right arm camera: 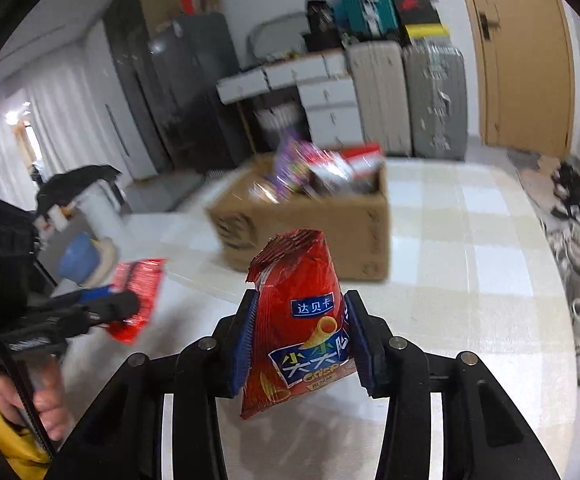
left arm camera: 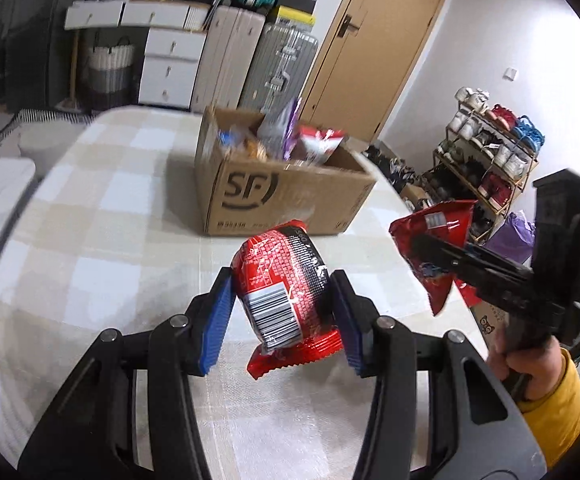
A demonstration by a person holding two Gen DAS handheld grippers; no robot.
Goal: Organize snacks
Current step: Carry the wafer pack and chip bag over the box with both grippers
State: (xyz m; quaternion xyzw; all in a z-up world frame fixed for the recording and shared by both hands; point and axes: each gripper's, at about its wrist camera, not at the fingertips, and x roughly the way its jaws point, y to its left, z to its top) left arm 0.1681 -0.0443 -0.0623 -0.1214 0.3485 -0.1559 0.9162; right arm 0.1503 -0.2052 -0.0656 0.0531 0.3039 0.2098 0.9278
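Checked cloth (left arm camera: pixel 101 200) in beige and white covers the large table, and behind it the room holds a wooden door (left arm camera: pixel 374 44), upright suitcases (left arm camera: pixel 277 64), white drawers (left arm camera: pixel 169 64) and, at the far right in the left wrist view, a shoe rack (left arm camera: pixel 486 160). On the far part of the table stands an open cardboard box (left arm camera: pixel 281 196) printed with the black letters "SF"; the small line of print under the logo is too blurred to read. Snack packets (left arm camera: pixel 310 140) stick out of the box, but motion blur hides their labels in both views.

The left gripper (left arm camera: pixel 283 312) is clenched on a red and black snack bag (left arm camera: pixel 285 292), held above the near part of the cloth; a white barcode faces the camera and the other writing cannot be read. The right gripper (right arm camera: pixel 302 340) grasps a red crisps bag (right arm camera: pixel 302 336), also above the cloth and nearer than the box. Its blue label reads "达贝卡" and lower "CRISP", with big characters partly covered by the right pad. In the right wrist view the lower left edge cuts off the person's left hand (right arm camera: pixel 45 400) with a yellow sleeve.
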